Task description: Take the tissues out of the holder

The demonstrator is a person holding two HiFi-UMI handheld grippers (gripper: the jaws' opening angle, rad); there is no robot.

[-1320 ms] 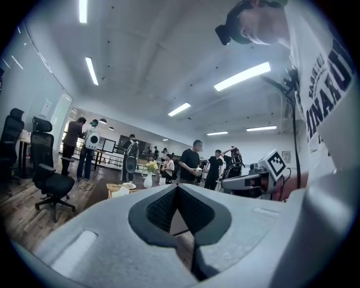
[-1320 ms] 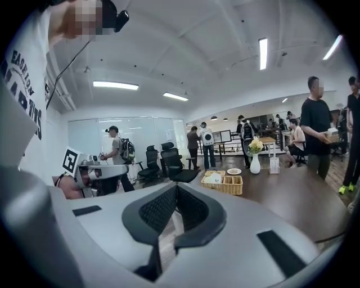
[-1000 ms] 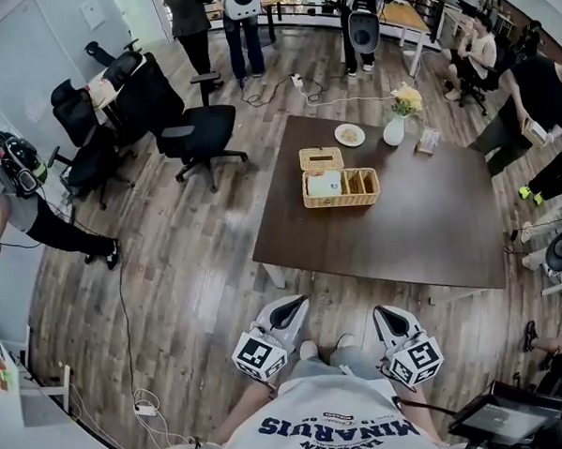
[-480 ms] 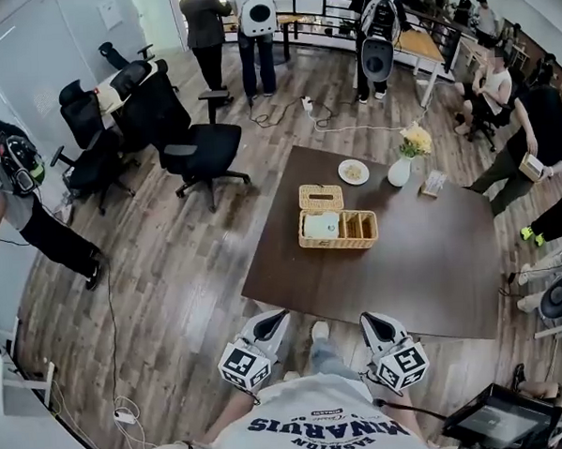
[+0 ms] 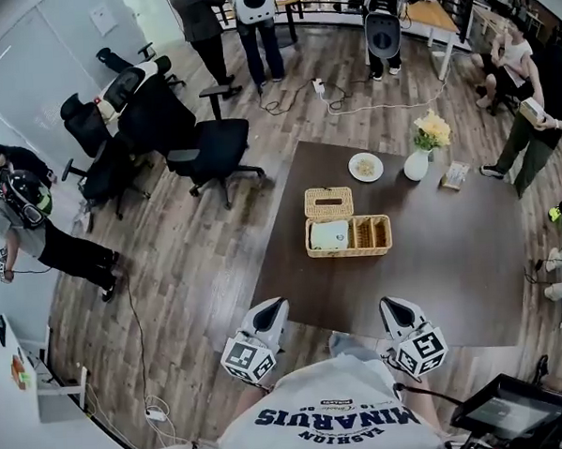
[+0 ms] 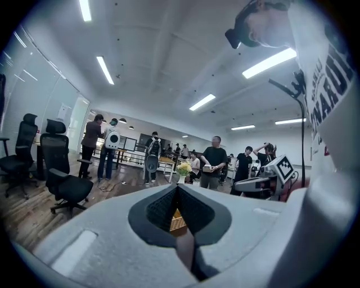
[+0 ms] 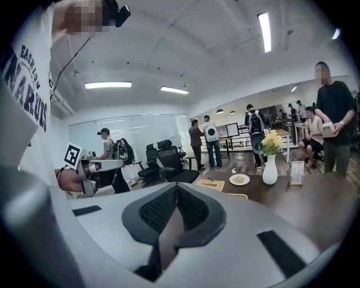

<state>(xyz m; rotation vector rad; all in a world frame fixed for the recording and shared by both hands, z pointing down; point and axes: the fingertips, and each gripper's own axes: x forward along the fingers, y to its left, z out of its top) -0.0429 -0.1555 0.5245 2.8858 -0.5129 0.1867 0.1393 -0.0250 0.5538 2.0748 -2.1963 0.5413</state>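
A woven wicker tissue holder [image 5: 328, 202] with a slot in its lid stands near the middle of the dark table [image 5: 452, 266]; it also shows far off in the right gripper view [image 7: 210, 184]. No tissue sticks out that I can make out. My left gripper [image 5: 274, 306] and right gripper [image 5: 393, 305] hover at the table's near edge, well short of the holder. Both are shut with nothing between the jaws, as the left gripper view [image 6: 177, 188] and the right gripper view [image 7: 177, 185] show.
A wicker tray [image 5: 375, 235] with compartments sits just in front of the holder, a white object [image 5: 328, 234] in its left section. A plate [image 5: 365, 166], a flower vase [image 5: 417, 163] and a card stand [image 5: 455, 174] stand at the far side. Office chairs [image 5: 206, 148] and several people surround the table.
The table has come closer in the head view: both grippers, earlier over the floor, are now at its near edge. Their jaws have stayed shut.
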